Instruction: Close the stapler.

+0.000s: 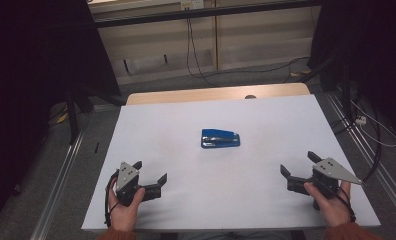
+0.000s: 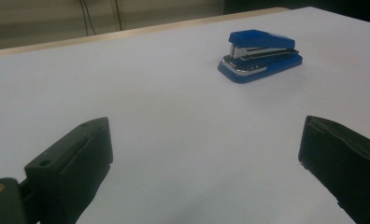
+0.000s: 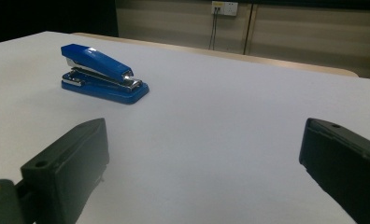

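Observation:
A blue stapler (image 1: 220,138) lies closed near the middle of the white table (image 1: 186,115). In the left gripper view the stapler (image 2: 259,55) sits far ahead to the right; in the right gripper view the stapler (image 3: 102,73) sits far ahead to the left. My left gripper (image 1: 150,171) rests near the table's front left, held by a hand, jaws wide apart with nothing between them. At the front right my right gripper (image 1: 298,163) is likewise open and holds nothing. In their own views the left gripper (image 2: 206,149) and right gripper (image 3: 204,149) frame bare tabletop.
The table's far wooden edge (image 1: 216,93) shows beyond the white surface. Cables (image 1: 366,125) lie on the floor to the right, and metal rails (image 1: 61,170) run along the floor on both sides. Dark curtains (image 1: 31,60) hang at left and right.

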Demonstrator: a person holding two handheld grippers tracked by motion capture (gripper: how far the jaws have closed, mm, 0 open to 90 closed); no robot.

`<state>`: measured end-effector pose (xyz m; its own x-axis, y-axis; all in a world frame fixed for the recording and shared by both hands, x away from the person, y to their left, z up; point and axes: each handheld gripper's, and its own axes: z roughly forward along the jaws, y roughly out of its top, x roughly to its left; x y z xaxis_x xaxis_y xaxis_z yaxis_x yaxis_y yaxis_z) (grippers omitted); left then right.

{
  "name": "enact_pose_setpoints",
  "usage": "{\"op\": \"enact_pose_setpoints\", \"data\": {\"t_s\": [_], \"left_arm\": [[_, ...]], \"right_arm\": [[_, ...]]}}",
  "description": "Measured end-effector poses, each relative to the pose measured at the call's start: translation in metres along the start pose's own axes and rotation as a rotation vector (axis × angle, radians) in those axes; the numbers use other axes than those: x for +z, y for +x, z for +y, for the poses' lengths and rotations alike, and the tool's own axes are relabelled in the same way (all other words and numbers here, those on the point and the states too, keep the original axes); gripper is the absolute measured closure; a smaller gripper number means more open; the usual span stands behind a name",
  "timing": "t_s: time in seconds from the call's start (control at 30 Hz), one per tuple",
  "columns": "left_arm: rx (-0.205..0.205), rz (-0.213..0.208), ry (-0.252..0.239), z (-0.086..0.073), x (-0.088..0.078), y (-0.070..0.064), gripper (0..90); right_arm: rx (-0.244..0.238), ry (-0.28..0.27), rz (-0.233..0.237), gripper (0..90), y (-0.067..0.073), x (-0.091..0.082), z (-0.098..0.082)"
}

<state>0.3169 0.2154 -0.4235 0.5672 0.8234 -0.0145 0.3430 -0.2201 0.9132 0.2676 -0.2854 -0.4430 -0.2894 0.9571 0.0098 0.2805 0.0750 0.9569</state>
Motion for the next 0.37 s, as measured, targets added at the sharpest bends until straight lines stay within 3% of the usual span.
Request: {"op": "enact_pose_setpoints", "data": {"t_s": [0.03, 0.37], "left_arm": [[-0.018, -0.008, -0.013, 0.0004, 0.0013, 0.0, 3.1], [-0.008, -0.028, -0.008, 0.0021, 0.0059, -0.0009, 3.1]], "right_arm": [[0.001, -0.003, 0.0, 1.6, -0.0002, 0.0001, 0.0001], [-0.007, 0.006, 0.015, 1.6, 0.0005, 0.0049, -0.0002]]}}
